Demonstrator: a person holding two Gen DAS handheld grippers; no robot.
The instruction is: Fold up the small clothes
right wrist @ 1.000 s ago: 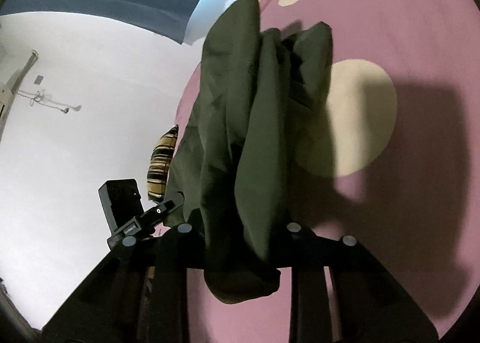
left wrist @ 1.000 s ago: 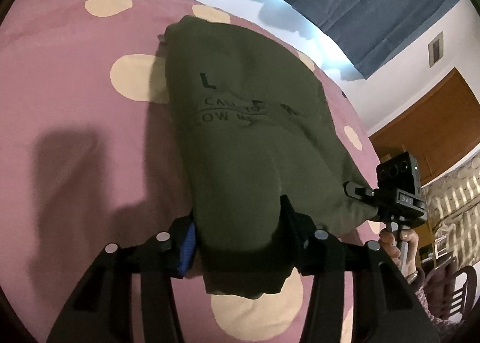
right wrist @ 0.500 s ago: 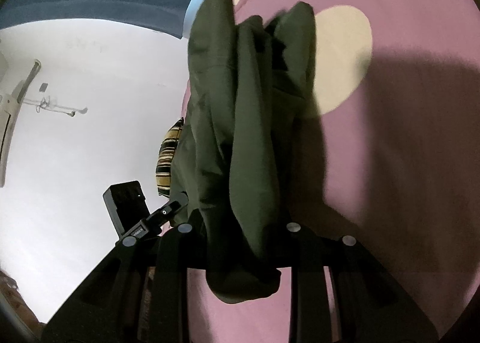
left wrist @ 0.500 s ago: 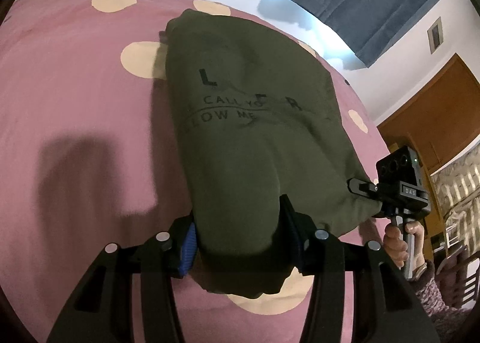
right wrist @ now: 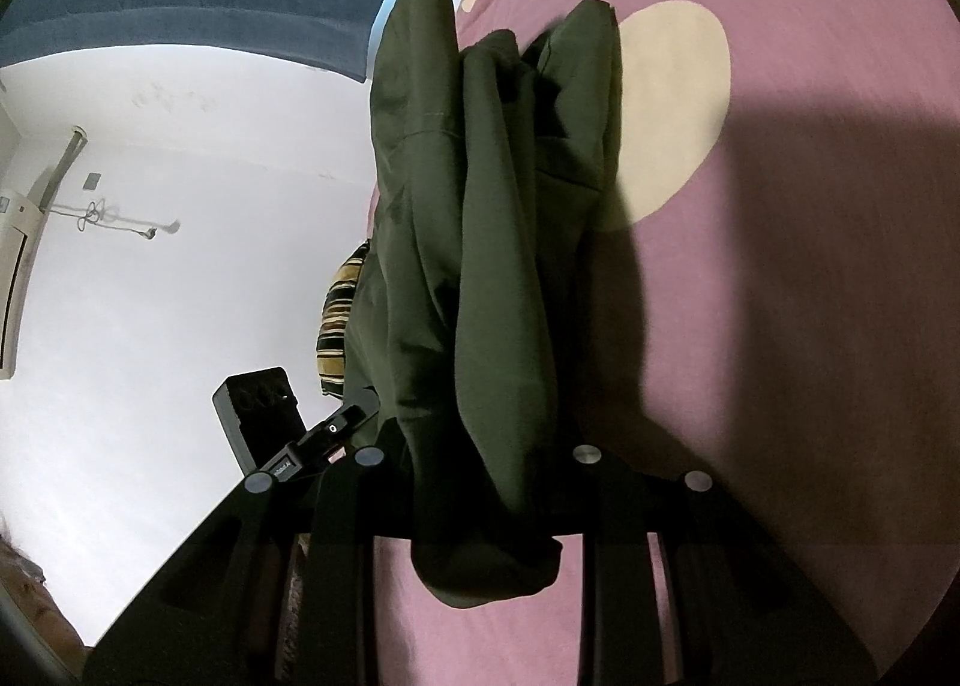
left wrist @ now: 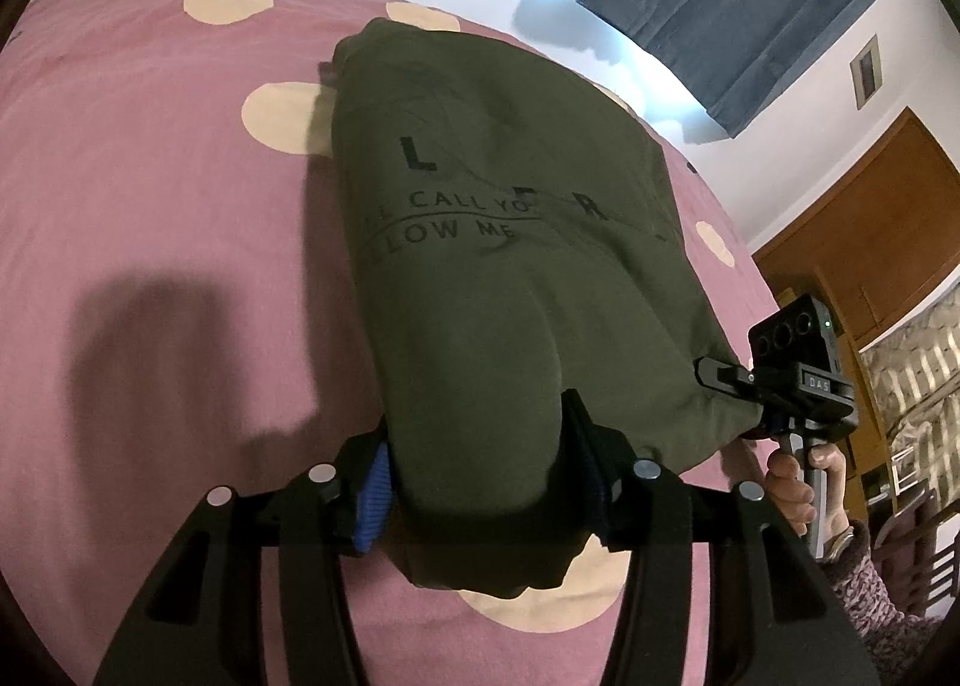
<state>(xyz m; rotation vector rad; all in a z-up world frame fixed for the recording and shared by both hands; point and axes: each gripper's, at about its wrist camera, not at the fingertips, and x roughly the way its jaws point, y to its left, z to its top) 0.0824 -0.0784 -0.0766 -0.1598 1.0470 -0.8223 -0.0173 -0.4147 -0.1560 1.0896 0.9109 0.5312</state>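
The left hand-held gripper is clenched on a bunched edge of the olive green shirt, cloth filling the gap between its two black fingers, a blue pad showing on the inner face of its left finger. Ahead of it the shirt spreads out over the pink bed cover with cream dots, printed dark letters facing up. To its right the right hand-held gripper bites the shirt's neighbouring corner, a hand wrapped round its handle.

In the right wrist view the right hand-held gripper is likewise grasping the shirt; the fabric hangs in long vertical folds between its fingers and a wad droops below them. Just to its left the left hand-held gripper holds the same edge. Further left, behind the shirt, part of a striped cushion shows against the white wall
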